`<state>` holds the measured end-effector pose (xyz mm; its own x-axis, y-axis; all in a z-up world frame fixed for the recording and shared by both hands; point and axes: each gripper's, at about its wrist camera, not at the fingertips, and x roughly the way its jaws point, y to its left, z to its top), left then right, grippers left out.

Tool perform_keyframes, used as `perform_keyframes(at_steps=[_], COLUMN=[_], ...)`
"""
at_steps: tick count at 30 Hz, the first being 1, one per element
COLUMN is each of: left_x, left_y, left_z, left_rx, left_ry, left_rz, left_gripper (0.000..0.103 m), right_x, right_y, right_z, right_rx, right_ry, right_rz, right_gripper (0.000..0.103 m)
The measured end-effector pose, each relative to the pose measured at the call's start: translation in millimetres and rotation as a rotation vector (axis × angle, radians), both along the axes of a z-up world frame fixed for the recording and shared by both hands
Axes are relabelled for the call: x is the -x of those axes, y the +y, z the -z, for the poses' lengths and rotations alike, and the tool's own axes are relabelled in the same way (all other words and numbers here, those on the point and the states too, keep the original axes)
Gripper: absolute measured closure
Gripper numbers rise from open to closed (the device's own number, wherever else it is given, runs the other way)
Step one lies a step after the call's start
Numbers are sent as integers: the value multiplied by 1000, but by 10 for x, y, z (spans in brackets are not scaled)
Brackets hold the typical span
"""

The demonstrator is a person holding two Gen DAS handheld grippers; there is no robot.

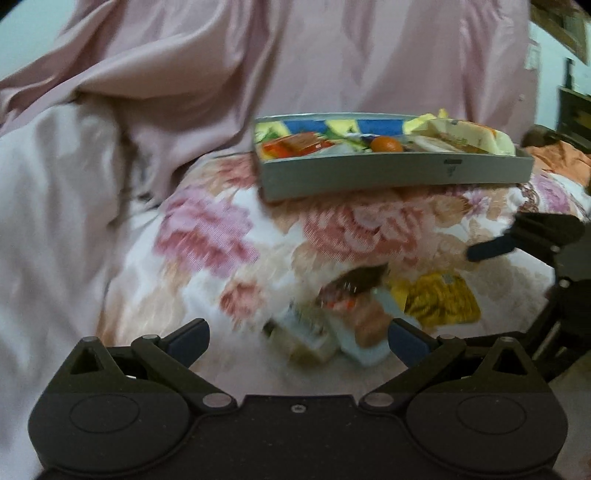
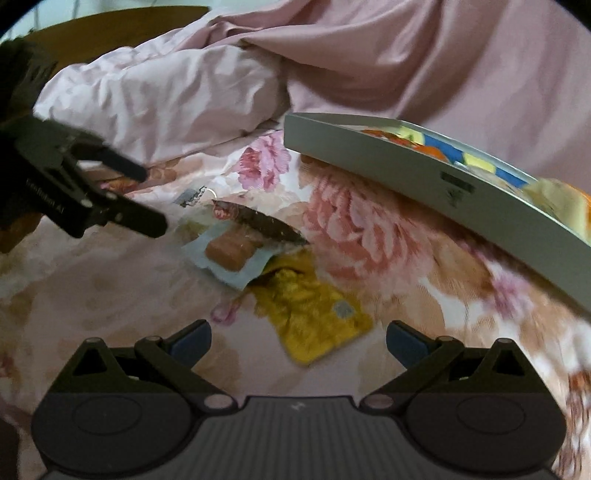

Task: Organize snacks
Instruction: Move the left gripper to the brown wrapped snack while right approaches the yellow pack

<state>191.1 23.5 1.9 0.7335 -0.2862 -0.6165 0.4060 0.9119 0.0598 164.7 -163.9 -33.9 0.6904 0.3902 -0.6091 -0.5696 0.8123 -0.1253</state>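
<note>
A grey tray holding several snack packets rests on the flowered bedspread. Loose snacks lie in front of it: a yellow packet, a pale blue packet with a brown bar, and a dark brown wrapper. My left gripper is open just above the blurred pile, holding nothing; it also shows as the left gripper at the left of the right wrist view. My right gripper is open over the yellow packet, empty.
A crumpled pink duvet piles up behind and left of the tray. A wooden headboard shows at the far back. An orange cloth lies right of the tray. Bedspread is bare between pile and tray.
</note>
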Motion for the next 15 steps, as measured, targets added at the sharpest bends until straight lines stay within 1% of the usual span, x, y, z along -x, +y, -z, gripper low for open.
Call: perform_keyframes(at_steps=[6,8,10,11,13,15], left_x=[-283,-371,-466,-506,-575,-595], left_y=[-98,-142,-204,-231,-279,-274], left_z=[13,37,82,106,154,173], left_rx=[7,-8,-42,-57,-80,-64], left_ry=[1,9,29,46,92,114], left_rz=[129,173,217,239,271,279], left_gripper=[1,1,1,1,2,6], right_x=[-308,-381,-447,-472,-540,-576], right_y=[91,126,189,202,221,225], right_z=[47,78,135,150,170,183], right_rx=[29,48,90,86,60,40], right_ry=[-1,5,-3,-8,7,19], right_rz=[-81,-109,-120,-122,-115,-113], right_gripper=[0,0,0,0,1,1])
